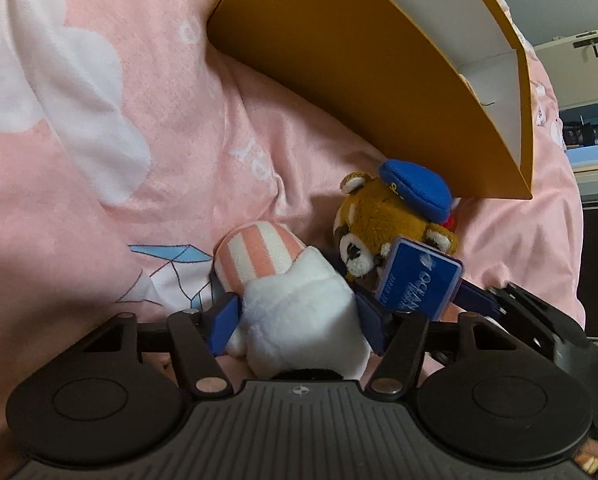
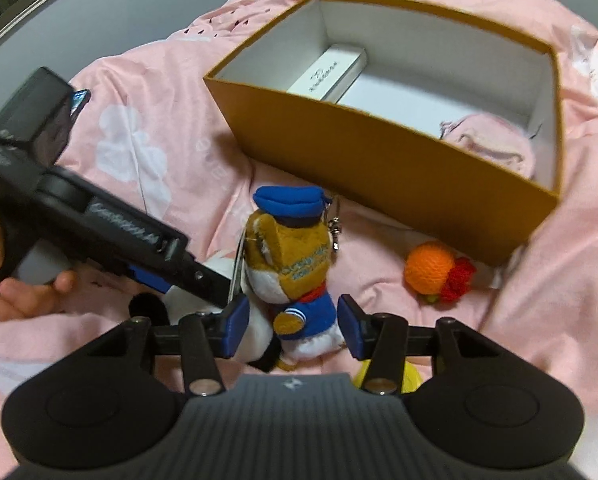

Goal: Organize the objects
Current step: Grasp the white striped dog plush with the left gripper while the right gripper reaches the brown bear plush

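Straddling: each gripper has a plush between its spread fingers, both toys lying on the pink quilt [image 2: 171, 152] just in front of the box [image 2: 379, 148].
Left gripper [image 1: 297, 316]: spread wide around the white plush [image 1: 299, 312]; the pads look close to its flanks, but whether they press on it cannot be told.
White plush: long axis runs from the gripper's body out toward the box, its pink-striped end farthest from the fingers and nearest the box.
Right gripper [image 2: 293, 328]: partly spread, pads standing either side of the bear [image 2: 295, 280] with gaps showing; no grip yet.
Bear: blue-capped head toward the box, body and feet toward the right gripper, so its long axis lies along the fingers' reach.
Nearer hand: bear to the right gripper, white plush to the left; the two toys touch side by side.
Box: open, a white carton [image 2: 327, 72] and pink cloth [image 2: 487, 140] inside.
Orange ball [image 2: 429, 272]: at the box's front wall, beside the bear.
Judgement: closing should come next, then a lift over the box's front wall.
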Available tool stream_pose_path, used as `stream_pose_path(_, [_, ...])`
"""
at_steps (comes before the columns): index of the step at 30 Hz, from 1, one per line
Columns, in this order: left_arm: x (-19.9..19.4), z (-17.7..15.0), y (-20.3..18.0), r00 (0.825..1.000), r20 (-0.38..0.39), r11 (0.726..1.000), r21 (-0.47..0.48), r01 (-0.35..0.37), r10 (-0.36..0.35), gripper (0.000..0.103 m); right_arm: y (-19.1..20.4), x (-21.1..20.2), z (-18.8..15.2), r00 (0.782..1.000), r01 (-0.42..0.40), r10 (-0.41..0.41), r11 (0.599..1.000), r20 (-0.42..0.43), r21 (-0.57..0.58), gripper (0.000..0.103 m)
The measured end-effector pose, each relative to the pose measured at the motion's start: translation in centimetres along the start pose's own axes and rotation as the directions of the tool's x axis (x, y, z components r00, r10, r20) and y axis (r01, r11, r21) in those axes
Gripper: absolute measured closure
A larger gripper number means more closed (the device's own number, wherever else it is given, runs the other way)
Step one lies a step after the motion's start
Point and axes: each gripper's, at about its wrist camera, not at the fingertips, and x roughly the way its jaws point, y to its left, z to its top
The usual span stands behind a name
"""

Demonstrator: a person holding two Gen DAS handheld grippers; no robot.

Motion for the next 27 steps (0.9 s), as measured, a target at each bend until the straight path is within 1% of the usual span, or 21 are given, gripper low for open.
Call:
stream_pose_path(2, [-0.3,-0.1,-0.4,1.000,0.018,1.000,0.012,-0.009,0.008,0.036,-0.1,1.1,0.3,0.999,-0.032,0.032,0.999,-0.012,-0.005,0.052])
stream_pose_path(4, [-0.9,-0.3,-0.9,0.999,0.041,0.999,0.046,-0.021,0.019,0.038,-0.1,2.0,0.4,0.999,-0.034,0.034,0.999,-0.025,-0.011,0.052])
stream_pose_path(7, [-1.7,-0.6,-1.8,0.995,0.085,0.991,0.116,-0.068,0.058,0.041,-0.4,3.0,0.5,0.999,-0.052,0.052,0.999,-0.018,0.003,0.052])
stream_pose_path(9, [-2.5,-1.0,-3.0,0.988,0.131,0.977,0.187,-0.107,0.083,0.042,-0.5,3.2,0.6,0.999,-0.047,0.048,0.999,-0.008,0.017,0.053])
stream_pose_path(11, [-3.3,-1.2,-4.2,0.978,0.187,0.957,0.252,-0.143,0.097,0.043,-0.7,3.2,0.7,1.000,-0.022,0.022,0.999,-0.006,0.027,0.071])
stream_pose_path(14, [-4.8,-1.6,-5.3,0.953,0.277,0.919,0.331,-0.212,0.120,0.043,-1.4,2.6,0.7,1.000,-0.012,0.011,0.997,0.009,0.078,0.079])
stream_pose_path(16, [-5.4,-1.3,-6.1,0.935,0.320,0.896,0.354,-0.268,0.153,0.043,-2.1,2.1,0.6,1.000,-0.012,0.010,0.991,0.017,0.131,0.081])
stream_pose_path(17, [-5.6,-1.4,-6.2,0.929,0.331,0.888,0.359,-0.287,0.167,0.043,-2.4,1.8,0.5,1.000,-0.004,0.002,0.988,0.017,0.151,0.082])
stream_pose_path(18, [-5.7,-1.2,-6.2,0.930,0.326,0.885,0.364,-0.291,0.172,0.043,-2.5,1.6,0.5,1.000,0.003,-0.006,0.987,0.018,0.161,0.082])
stream_pose_path(20, [-5.2,-0.8,-5.7,0.945,0.294,0.910,0.337,-0.240,0.140,0.043,-2.6,1.3,0.3,1.000,0.010,-0.013,0.985,0.019,0.173,0.083])
stream_pose_path(21, [-4.8,-0.5,-5.2,0.956,0.274,0.926,0.321,-0.197,0.109,0.043,-2.6,1.3,0.3,1.000,0.013,-0.016,0.985,0.017,0.173,0.083])
stream_pose_path(22, [-4.2,-0.5,-4.9,0.962,0.259,0.935,0.311,-0.171,0.090,0.043,-2.6,1.5,0.2,1.000,0.022,-0.025,0.985,0.013,0.171,0.083])
stream_pose_path(24, [-2.9,-0.1,-4.3,0.971,0.222,0.952,0.270,-0.145,0.085,0.042,-2.5,1.7,0.1,0.999,0.046,-0.048,0.985,0.007,0.164,0.080])
stream_pose_path(27, [-2.4,0.0,-2.9,0.983,0.164,0.967,0.225,-0.120,0.084,0.039,-2.1,1.2,-0.2,0.997,0.078,-0.081,0.986,0.017,0.146,0.075])
